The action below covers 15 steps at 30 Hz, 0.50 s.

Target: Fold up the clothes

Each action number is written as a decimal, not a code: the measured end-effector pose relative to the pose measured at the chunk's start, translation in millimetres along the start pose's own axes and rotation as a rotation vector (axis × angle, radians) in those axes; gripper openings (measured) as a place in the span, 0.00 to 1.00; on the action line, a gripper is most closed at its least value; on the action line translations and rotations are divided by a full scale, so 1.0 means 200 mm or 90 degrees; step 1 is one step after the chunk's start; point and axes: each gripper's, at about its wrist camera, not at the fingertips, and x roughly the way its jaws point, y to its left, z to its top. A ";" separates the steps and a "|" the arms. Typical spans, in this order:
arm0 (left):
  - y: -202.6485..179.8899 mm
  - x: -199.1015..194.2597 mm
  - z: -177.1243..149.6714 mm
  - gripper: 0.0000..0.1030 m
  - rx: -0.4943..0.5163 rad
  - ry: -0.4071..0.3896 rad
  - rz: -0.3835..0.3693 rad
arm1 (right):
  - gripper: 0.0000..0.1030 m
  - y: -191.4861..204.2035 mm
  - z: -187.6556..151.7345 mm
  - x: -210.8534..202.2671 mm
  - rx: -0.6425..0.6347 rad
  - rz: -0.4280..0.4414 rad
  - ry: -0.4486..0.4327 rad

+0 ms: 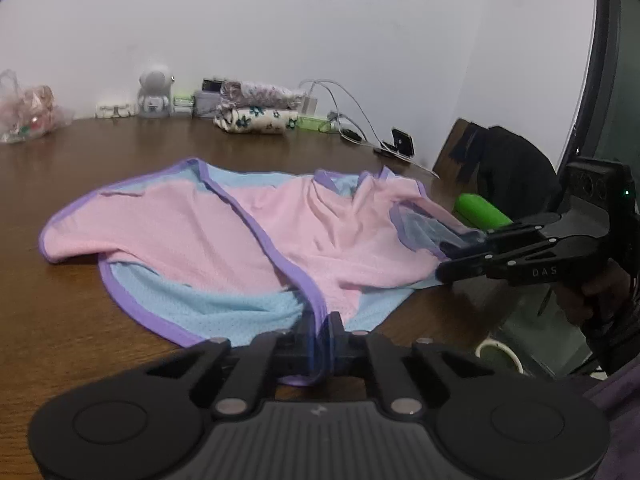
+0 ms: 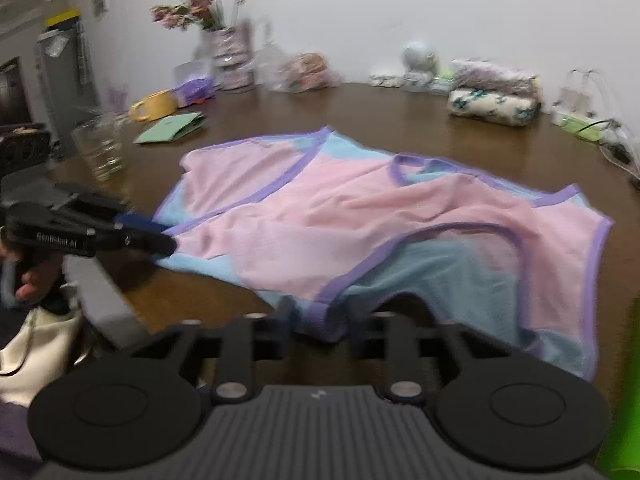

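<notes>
A pink and light-blue mesh garment [image 1: 248,236] with purple trim lies spread and rumpled on the brown table [image 1: 60,320]; it also shows in the right wrist view [image 2: 360,216]. My left gripper [image 1: 322,344] is shut on its purple-trimmed near edge, and shows in the right wrist view [image 2: 168,240] pinching the garment's left corner. My right gripper [image 2: 320,324] is shut on a purple-trimmed edge, and shows in the left wrist view [image 1: 444,258] gripping the garment's right side just above the table.
Folded floral clothes [image 1: 256,112] sit at the back by the wall, with a white figurine [image 1: 154,96], cables and a small black device [image 1: 402,142]. A glass [image 2: 100,148], green booklet [image 2: 172,128], yellow cup [image 2: 154,106] and flower vase [image 2: 232,56] stand at left. A dark chair [image 1: 500,164] is at right.
</notes>
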 end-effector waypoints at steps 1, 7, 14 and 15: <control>0.00 -0.01 0.00 0.03 -0.007 0.004 0.002 | 0.09 -0.01 0.00 -0.01 0.007 -0.006 0.005; -0.03 -0.15 0.00 0.44 -0.002 -0.025 0.015 | 0.16 -0.03 0.03 -0.20 -0.008 -0.021 0.005; 0.02 -0.12 0.05 0.52 -0.028 -0.069 0.121 | 0.58 0.16 0.48 0.01 -0.118 0.026 -0.053; 0.03 -0.10 0.06 0.52 -0.022 -0.067 0.127 | 0.58 0.20 0.57 0.12 -0.135 0.036 -0.046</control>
